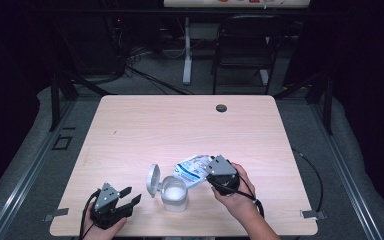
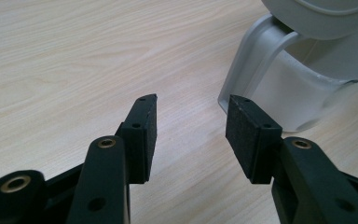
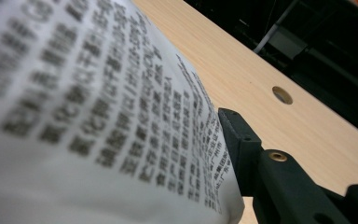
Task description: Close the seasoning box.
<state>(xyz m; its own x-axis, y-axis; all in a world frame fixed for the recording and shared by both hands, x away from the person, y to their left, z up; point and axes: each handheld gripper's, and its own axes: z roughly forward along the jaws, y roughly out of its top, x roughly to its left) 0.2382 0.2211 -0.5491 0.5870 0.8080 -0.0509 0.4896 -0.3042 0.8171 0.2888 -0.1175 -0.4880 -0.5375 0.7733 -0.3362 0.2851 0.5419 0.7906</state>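
Surface (image 1: 130,130): bare wood, cable hole (image 1: 221,108) far side, well beyond both claws. Chair (image 1: 245,45) on the floor behind it. Bag (image 1: 192,169): white, printed, clamped in right claw (image 1: 215,172), tilted over the tub mouth. Tub (image 1: 174,194): translucent, lid (image 1: 153,179) flipped up on the left claw's side, sits between the claws. Left claw (image 1: 130,196): jaws apart, empty, just beside the tub, nothing between it and the tub wall.

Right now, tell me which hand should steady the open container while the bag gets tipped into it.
Left. The left gripper is open and empty, with the container just off its jaws. The right gripper is shut on the bag, so it is probably best kept for pouring.
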